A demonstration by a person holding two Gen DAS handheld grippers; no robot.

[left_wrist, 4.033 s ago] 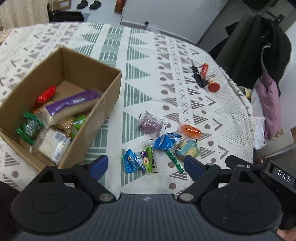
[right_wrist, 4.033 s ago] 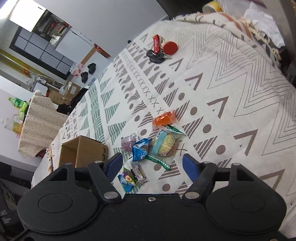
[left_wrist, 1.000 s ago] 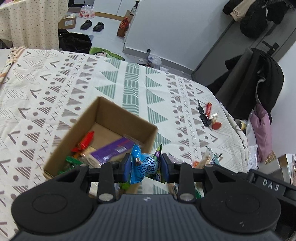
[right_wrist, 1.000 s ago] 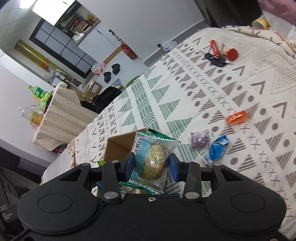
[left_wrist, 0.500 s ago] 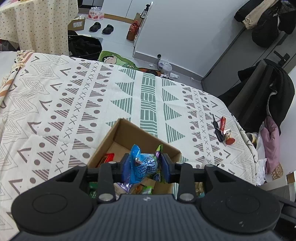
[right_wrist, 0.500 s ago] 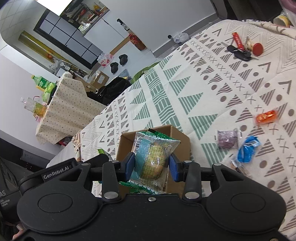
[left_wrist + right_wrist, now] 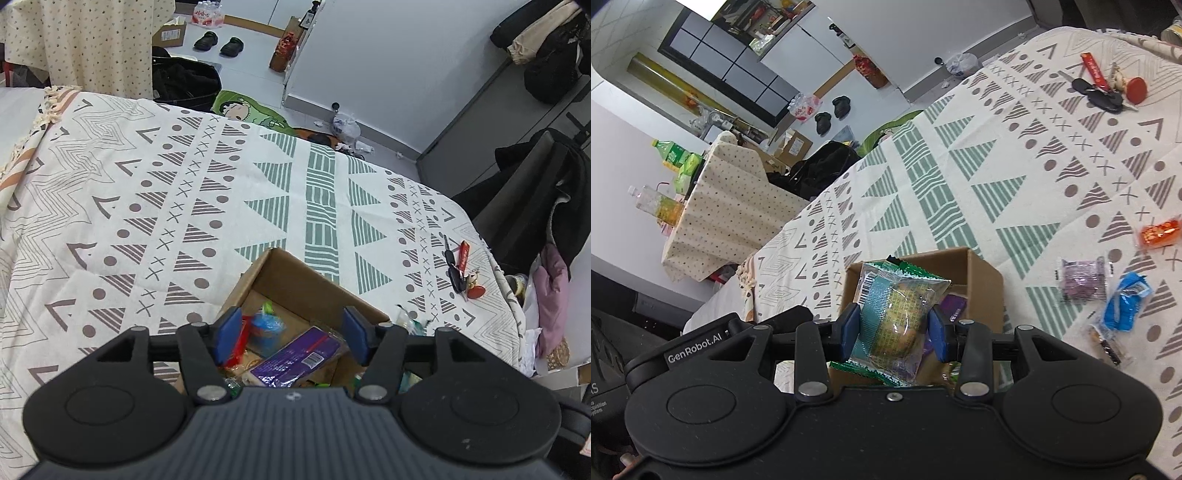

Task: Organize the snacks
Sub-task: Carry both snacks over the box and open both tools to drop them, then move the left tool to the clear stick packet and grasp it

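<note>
A brown cardboard box [image 7: 295,275] stands on the patterned cloth, right under my left gripper [image 7: 291,332], which is open with nothing between its fingers. Inside the box lie a blue snack packet [image 7: 267,326], a purple bar [image 7: 295,356] and a red wrapper [image 7: 242,338]. My right gripper [image 7: 893,328] is shut on a clear bun packet [image 7: 895,321] with a teal band, held above the same box [image 7: 982,273]. On the cloth to the right lie a purple packet [image 7: 1082,278], a blue packet [image 7: 1124,301] and an orange snack [image 7: 1158,232].
Keys with a red tag [image 7: 460,269] lie near the table's right edge, seen also as keys [image 7: 1102,90] at the far right. A chair with dark clothes [image 7: 532,206] stands beside the table. A small cloth-covered table with bottles [image 7: 713,206] is on the left.
My left gripper has opened and the blue packet it held has dropped into the box. The right gripper has kept its bun packet and come over the box.
</note>
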